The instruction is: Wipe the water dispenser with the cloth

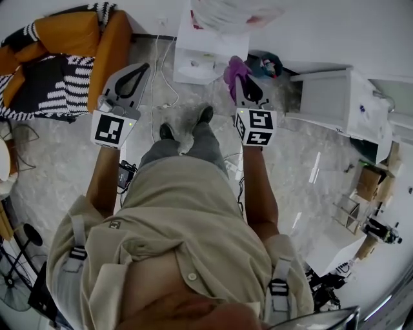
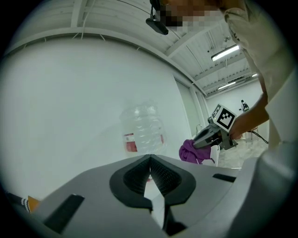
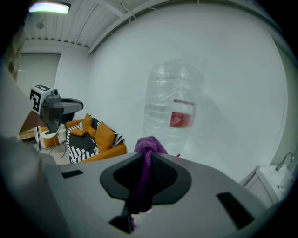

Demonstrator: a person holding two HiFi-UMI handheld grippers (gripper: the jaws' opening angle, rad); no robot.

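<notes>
The water dispenser [image 1: 205, 53] is a white box against the wall straight ahead, with a clear bottle [image 1: 227, 13] standing on top. That bottle [image 2: 143, 128] shows ahead of the left gripper, and the bottle [image 3: 172, 107] also fills the middle of the right gripper view. My right gripper [image 1: 244, 82] is shut on a purple cloth [image 1: 233, 68], held up just in front of the dispenser. The cloth [image 3: 148, 155] hangs bunched between its jaws. My left gripper [image 1: 137, 69] is shut with nothing in it, held left of the dispenser. In the left gripper view the cloth [image 2: 193, 151] shows at right.
An orange armchair [image 1: 97, 38] with a black-and-white striped blanket [image 1: 48, 87] stands at the left. A white cabinet [image 1: 335, 97] sits to the right of the dispenser. Cables [image 1: 157, 84] run over the marble floor. A dark bag [image 1: 266, 64] lies by the dispenser's right side.
</notes>
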